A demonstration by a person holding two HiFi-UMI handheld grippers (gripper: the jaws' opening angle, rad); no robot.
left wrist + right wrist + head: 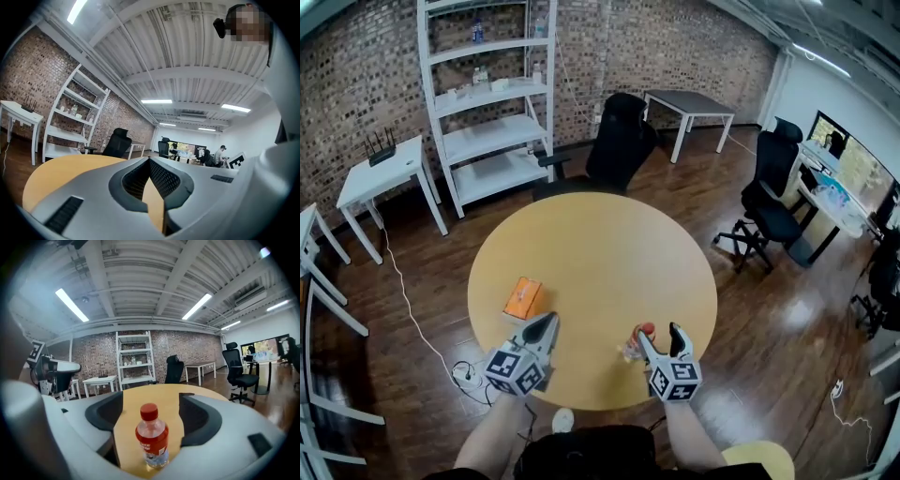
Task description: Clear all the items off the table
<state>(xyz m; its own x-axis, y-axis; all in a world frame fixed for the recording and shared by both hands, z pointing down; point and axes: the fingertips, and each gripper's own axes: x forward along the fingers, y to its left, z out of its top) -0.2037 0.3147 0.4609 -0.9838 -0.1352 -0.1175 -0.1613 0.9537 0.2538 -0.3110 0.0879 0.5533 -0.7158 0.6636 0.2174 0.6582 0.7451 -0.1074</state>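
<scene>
Two items sit on the round wooden table (592,246) right now. First, an orange box (522,298) lies flat on the near left part. Second, a small clear bottle (643,336) with a red cap and red label stands upright on the near right part. The left gripper (549,322) hovers at the near edge just right of the orange box, not touching it; its jaws are pressed together with nothing between them. Over to the right gripper (658,330): its jaws are spread wide, and its own view shows the bottle (152,439) standing between them with a gap on each side, neither pad on it. Beyond the table's far side, a black office chair (617,142) and a white shelf unit (492,103) stand against the brick wall.
</scene>
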